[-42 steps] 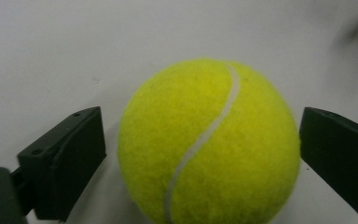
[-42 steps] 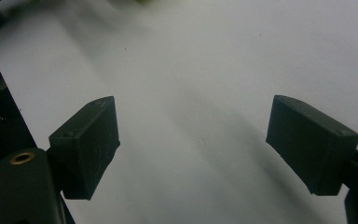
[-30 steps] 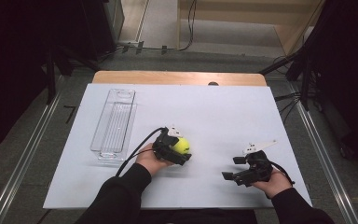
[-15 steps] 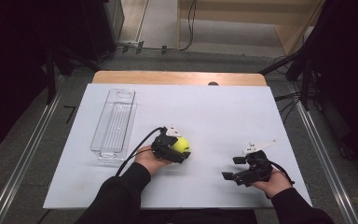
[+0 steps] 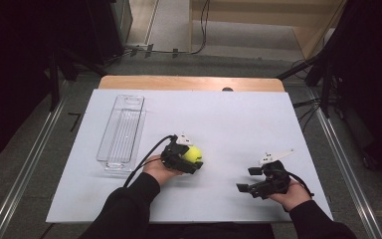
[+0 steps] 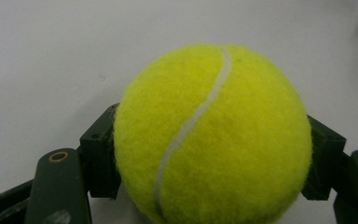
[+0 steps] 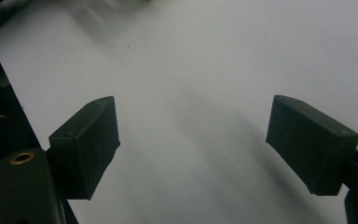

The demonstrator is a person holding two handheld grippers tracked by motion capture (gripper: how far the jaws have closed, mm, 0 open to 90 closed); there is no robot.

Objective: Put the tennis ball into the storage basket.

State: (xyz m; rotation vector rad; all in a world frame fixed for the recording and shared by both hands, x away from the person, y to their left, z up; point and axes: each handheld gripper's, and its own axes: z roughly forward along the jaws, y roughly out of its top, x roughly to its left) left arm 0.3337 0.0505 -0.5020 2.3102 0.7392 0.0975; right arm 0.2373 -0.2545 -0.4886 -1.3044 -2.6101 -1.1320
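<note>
**Ball clamped, lift not yet proven**

The fuzzy yellow-green tennis ball with its white curved seam (image 5: 193, 154) is found just below the middle of the high view, resting on the white sheet that covers the bench (image 5: 229, 119). It is gripped by the left gripper (image 5: 186, 158), whose jaws have just been closing and are now pressed against both flanks of the ball, as is seen in the left gripper view (image 6: 213, 135). The right gripper (image 5: 258, 181) is held at the lower right of the frame with its jaws spread wide and nothing between them.

A slip is judged the main risk: the ball is round and felted and is held only at two small contact patches, so it could be squeezed out or rolled away if lifted abruptly or tilted. If dropped, it would likely bounce or roll off the sheet.

A long clear plastic tray (image 5: 122, 130) is seen at the left of the sheet, apart from the ball. A strip of pale wood is exposed at the bench's far edge. The surroundings are dark, with cables on the grey floor and metal rails at both sides.
</note>
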